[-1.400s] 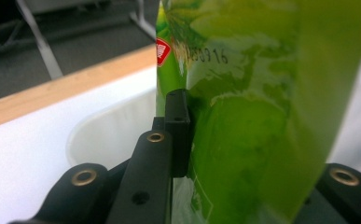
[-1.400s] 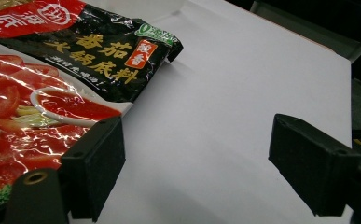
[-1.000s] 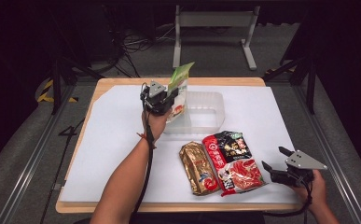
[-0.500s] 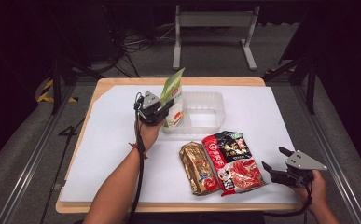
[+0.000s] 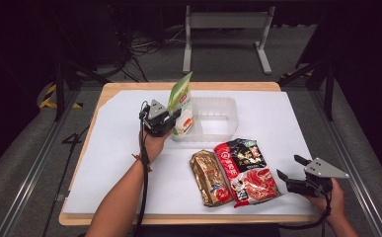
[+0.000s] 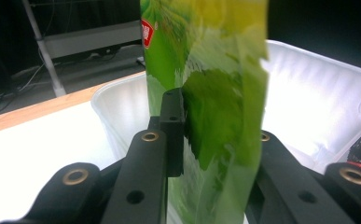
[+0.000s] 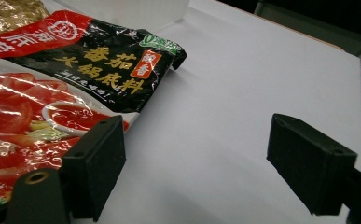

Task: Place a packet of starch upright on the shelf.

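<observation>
— At the left end of the clear plastic tub point(image 5: 213, 118), what has the left gripper point(image 5: 171, 121) got?

— Its jaws are clamped on a green snack bag point(image 5: 181, 101), held upright. In the left gripper view the green snack bag point(image 6: 211, 84) stands between the black jaws with the tub's white wall just behind it. Its lower edge looks to be at the tub's left rim, though I cannot tell whether it touches the bottom.

— So how far along is the packing?

— Early, I'd judge. The tub seems otherwise empty. Nearer the person, a gold packet point(image 5: 208, 177) and a red-and-black hotpot soup base packet point(image 5: 245, 170) lie side by side on the white table cover point(image 5: 114, 163), not yet in the tub.

— And the right gripper point(image 5: 289, 168)?

— Jaws spread wide, gripping nothing, low over the table just right of the hotpot packet point(image 7: 52, 88).
</observation>
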A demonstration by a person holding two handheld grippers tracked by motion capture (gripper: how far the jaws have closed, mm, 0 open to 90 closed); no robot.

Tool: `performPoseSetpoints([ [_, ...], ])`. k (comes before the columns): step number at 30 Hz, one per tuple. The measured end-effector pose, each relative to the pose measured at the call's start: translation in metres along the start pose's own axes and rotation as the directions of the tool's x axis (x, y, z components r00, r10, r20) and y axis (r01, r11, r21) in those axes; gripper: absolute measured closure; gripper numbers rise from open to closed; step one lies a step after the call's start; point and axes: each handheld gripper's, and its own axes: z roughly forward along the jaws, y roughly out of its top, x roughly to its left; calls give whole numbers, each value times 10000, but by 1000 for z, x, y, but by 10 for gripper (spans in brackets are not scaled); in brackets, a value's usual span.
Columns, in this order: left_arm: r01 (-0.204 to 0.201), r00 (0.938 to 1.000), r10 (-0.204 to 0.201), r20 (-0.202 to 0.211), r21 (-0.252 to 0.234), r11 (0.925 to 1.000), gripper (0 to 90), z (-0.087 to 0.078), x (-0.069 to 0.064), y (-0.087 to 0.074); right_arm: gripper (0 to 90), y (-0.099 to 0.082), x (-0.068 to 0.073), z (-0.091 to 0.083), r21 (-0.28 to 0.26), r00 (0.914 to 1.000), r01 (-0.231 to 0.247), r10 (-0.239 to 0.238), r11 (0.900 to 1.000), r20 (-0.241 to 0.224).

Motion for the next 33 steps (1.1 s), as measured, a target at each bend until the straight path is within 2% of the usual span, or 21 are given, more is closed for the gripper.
performPoseSetpoints([
  [5, -160, 9999, 159, 41, 131, 9998, 769, -3, 2, -1, 263, 0, -1, 0, 80, 9981, -92, 97, 9999, -602],
  [7, -85, 9999, 84, 101, 117, 9999, 768, -4, 3, -1, 281, 0, -1, 1, 185, 9966, -63, 78, 9998, -815],
  [13, -208, 9995, 202, 254, 226, 9995, 752, -6, 4, 0, 306, 1, -2, 1, 257, 9946, -64, 90, 9997, -1035],
  [15, -332, 9990, 324, 302, 273, 9991, 735, -9, 5, 1, 275, 1, -2, 2, 177, 9963, -63, 78, 9998, -857],
  [18, -597, 9977, 584, 354, 372, 9975, 681, -13, 5, 3, 293, 2, -1, 2, 200, 9950, -78, 98, 9998, -994],
  [22, -897, 9946, 866, 569, 537, 9945, 611, -19, 3, 6, 270, 2, 1, 2, 131, 9954, -7, 20, 9999, -961],
  [26, -1194, 9897, 1116, 892, 872, 9890, 411, -30, -2, 10, 300, 3, 5, 1, -116, 9945, 284, -294, 9995, -1005],
  [28, -1283, 9876, 1189, 1026, 900, 9876, 373, -39, -4, 12, 274, 3, 5, 3, -59, 9940, 273, -278, 9996, -1060],
  [33, -1604, 9798, 1478, 1344, 884, 9831, 332, -57, -8, 15, 288, 3, 3, 6, 52, 9920, 142, -134, 9999, -1256],
])
